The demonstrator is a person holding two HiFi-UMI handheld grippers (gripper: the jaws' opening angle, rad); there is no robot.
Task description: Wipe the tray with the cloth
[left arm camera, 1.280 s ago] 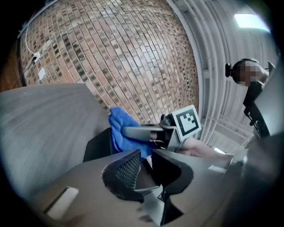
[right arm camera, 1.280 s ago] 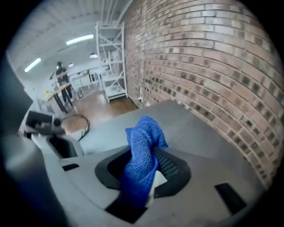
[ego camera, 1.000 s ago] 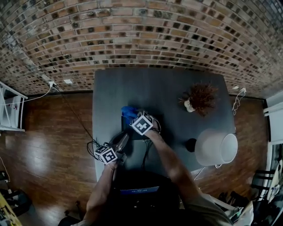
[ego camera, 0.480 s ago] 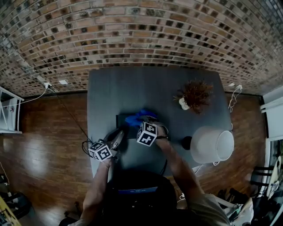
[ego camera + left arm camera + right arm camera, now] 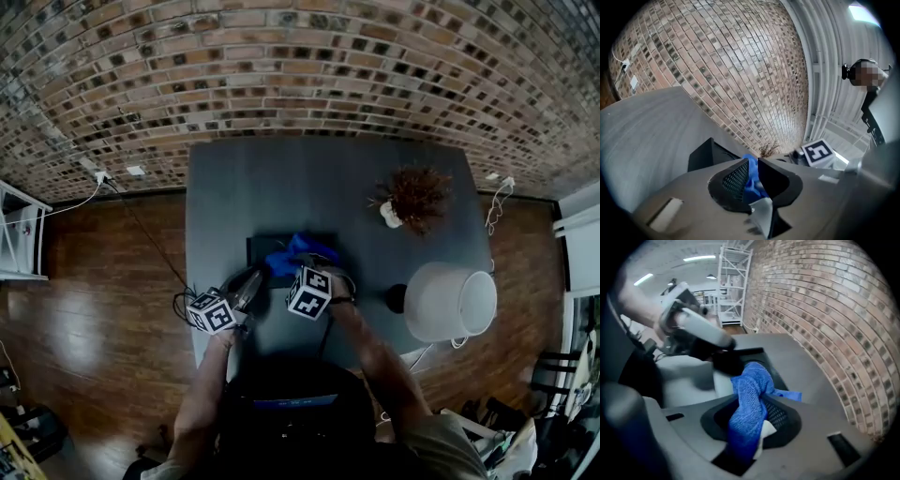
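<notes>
A black tray (image 5: pixel 262 246) lies on the grey table (image 5: pixel 234 187) in front of me. A blue cloth (image 5: pixel 296 249) rests on it, bunched up. My right gripper (image 5: pixel 315 269) points down at the tray and is shut on the cloth (image 5: pixel 749 399), which hangs out between its jaws. My left gripper (image 5: pixel 253 279) lies level at the tray's near left corner. Its jaws have just been closing and stand nearly together (image 5: pixel 753 165). Blue cloth (image 5: pixel 753 180) shows in the narrow gap, with the tray (image 5: pixel 700 157) beside it. Whether the pads press on anything is hidden.
A dried plant in a small vase (image 5: pixel 416 199) stands at the table's right. A white lampshade (image 5: pixel 450 300) overhangs the near right corner beside a black base (image 5: pixel 401 304). Cables (image 5: pixel 184 302) hang off the left edge. Beyond are a brick wall and a white shelf (image 5: pixel 19 234).
The right gripper has dragged the cloth from the tray's far left corner towards its middle and come nearer to me. The left gripper has stayed at the tray's near left corner.
</notes>
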